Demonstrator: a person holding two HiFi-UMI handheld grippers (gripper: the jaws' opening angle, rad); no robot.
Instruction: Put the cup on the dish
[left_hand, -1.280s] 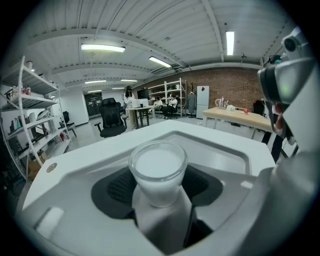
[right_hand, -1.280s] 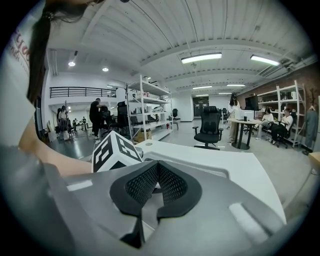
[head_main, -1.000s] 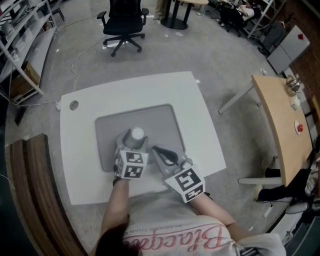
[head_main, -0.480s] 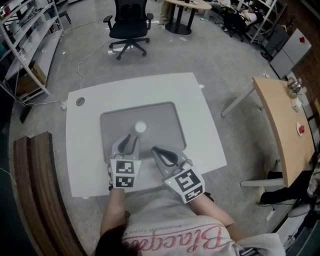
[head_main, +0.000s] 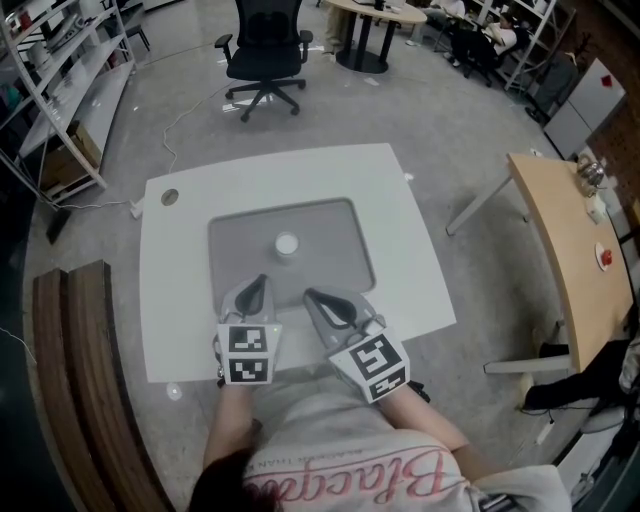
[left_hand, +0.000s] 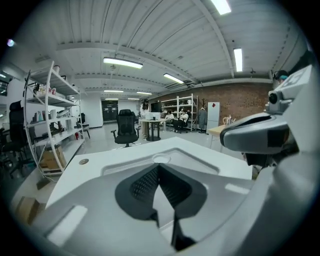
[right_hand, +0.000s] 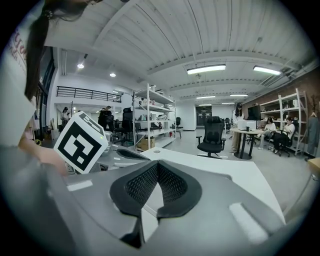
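A small white cup (head_main: 287, 244) stands upright in the middle of a shallow grey dish (head_main: 335, 225) on the white table (head_main: 410, 260). In the left gripper view the cup (left_hand: 161, 159) shows as a low round rim just beyond the jaws. My left gripper (head_main: 262, 281) is drawn back to the dish's near edge, apart from the cup, shut with nothing between its pads (left_hand: 145, 182). My right gripper (head_main: 310, 296) rests beside it at the near edge, also shut and empty; in its own view the right gripper (right_hand: 158, 163) has its pads meeting at the tips.
A cable hole (head_main: 170, 197) sits at the table's far left corner. A black office chair (head_main: 266, 45) stands beyond the table, metal shelves (head_main: 60, 90) at far left, a wooden desk (head_main: 575, 250) to the right, and a wooden bench (head_main: 75, 400) at near left.
My left gripper was around the cup; it has let go, pulled back toward the person and shut. The cup stays standing on the dish. The right gripper has hardly moved.
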